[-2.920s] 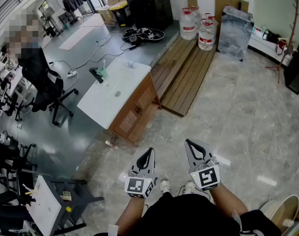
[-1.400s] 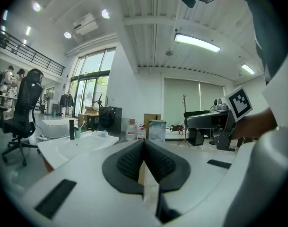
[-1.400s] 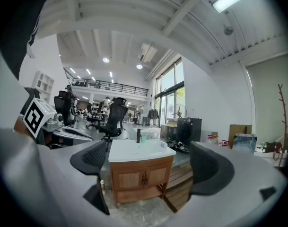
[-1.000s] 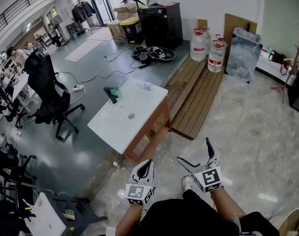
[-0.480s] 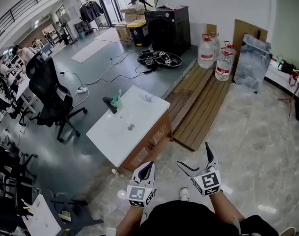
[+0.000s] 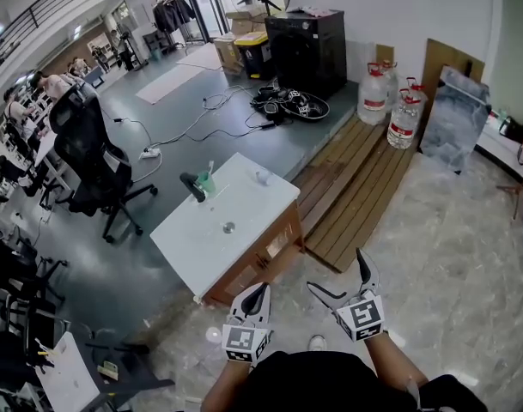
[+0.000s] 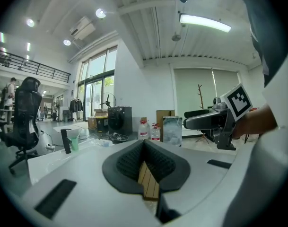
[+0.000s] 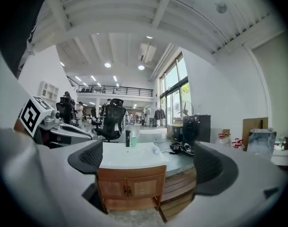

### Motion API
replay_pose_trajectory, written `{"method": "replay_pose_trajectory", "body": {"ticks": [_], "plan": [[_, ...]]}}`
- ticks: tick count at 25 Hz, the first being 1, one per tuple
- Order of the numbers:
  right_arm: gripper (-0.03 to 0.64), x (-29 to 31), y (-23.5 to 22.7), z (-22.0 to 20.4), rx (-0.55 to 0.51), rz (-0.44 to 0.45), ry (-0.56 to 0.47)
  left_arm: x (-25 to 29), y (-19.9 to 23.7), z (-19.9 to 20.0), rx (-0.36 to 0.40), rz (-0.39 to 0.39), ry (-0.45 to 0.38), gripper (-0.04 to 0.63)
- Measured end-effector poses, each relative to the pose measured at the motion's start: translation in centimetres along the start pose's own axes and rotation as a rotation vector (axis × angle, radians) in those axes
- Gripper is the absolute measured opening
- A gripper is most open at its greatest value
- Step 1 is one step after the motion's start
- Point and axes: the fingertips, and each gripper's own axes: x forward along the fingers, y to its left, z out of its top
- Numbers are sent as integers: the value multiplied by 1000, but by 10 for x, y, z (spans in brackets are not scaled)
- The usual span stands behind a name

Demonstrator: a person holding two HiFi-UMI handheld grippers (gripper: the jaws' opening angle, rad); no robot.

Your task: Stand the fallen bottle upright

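Two pairs of tongs hang low in front of me over the pale stone floor [image 6: 454, 256], well short of the wooden cabinet [image 6: 261, 249] that carries the white tabletop [image 6: 201, 249]. The left tongs [image 6: 260, 288] are pressed together with nothing in them. The right tongs [image 6: 334, 269] are spread wide, and their own view frames the whole cabinet between the empty jaws. The fallen bottle [image 6: 263, 177], small and clear, lies on its side near the tabletop's far corner. It is apart from the black tap [image 6: 192, 186] and the green cup [image 6: 207, 181], which stand together by the left-hand edge. I have bare floor between me and the cabinet's near corner. To the right, wooden decking [image 6: 357, 183] lies just beside the cabinet, and to the left a black office chair [image 6: 88, 148] stands well apart on the grey floor. Against the earliest frame, the cabinet now sits nearer and more central under my view. The right tongs, together then, have parted, and the left tongs have stayed pressed together.
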Motion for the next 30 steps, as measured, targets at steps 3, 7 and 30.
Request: {"method": "replay_pose_trajectory", "body": {"ticks": [3,7,30], "plan": [[595,12,-9,0,-6,16,4,12,4,1,-5,8,-3,17],[594,34,-17,-3,-11,31,14,27,20,1,-17,38,-13,17],[578,307,-15,38,-34,147,46,136,256,21,-69,170,-10,17]]}}
